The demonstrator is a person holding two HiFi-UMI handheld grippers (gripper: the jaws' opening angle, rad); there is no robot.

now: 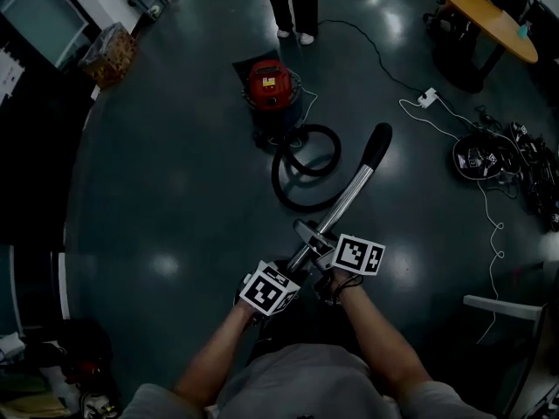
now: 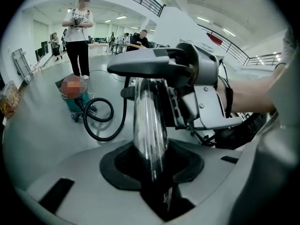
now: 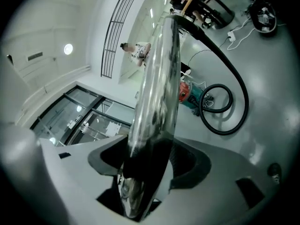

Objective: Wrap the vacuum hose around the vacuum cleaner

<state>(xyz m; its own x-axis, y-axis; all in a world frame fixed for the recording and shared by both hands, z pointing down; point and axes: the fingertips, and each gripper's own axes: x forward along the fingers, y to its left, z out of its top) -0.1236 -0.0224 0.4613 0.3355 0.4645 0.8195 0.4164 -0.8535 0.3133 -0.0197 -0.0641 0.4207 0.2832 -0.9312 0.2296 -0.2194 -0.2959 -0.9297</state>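
Note:
The red vacuum cleaner [image 1: 271, 85] stands on the dark floor ahead, its black hose [image 1: 306, 164] looped on the floor in front of it. The hose runs up to a chrome wand [image 1: 348, 201] with a black handle end [image 1: 377, 145]. My left gripper [image 1: 285, 274] is shut on the wand's lower part, pads [image 2: 187, 165] against the tube [image 2: 150, 125]. My right gripper [image 1: 307, 234] sits just farther up the wand. Its jaws stand wide, and the tube [image 3: 157, 93] lies between them with a gap at one pad [image 3: 187, 170]. The vacuum cleaner [image 3: 190, 95] and hose [image 3: 225, 118] show beyond.
A person [image 1: 293, 3] stands right behind the vacuum cleaner. A wooden round table [image 1: 485, 11] is at the far right, with a power strip [image 1: 428, 97], white cables [image 1: 489, 225] and a pile of gear [image 1: 485, 157] on the floor. A box [image 1: 109, 55] sits far left.

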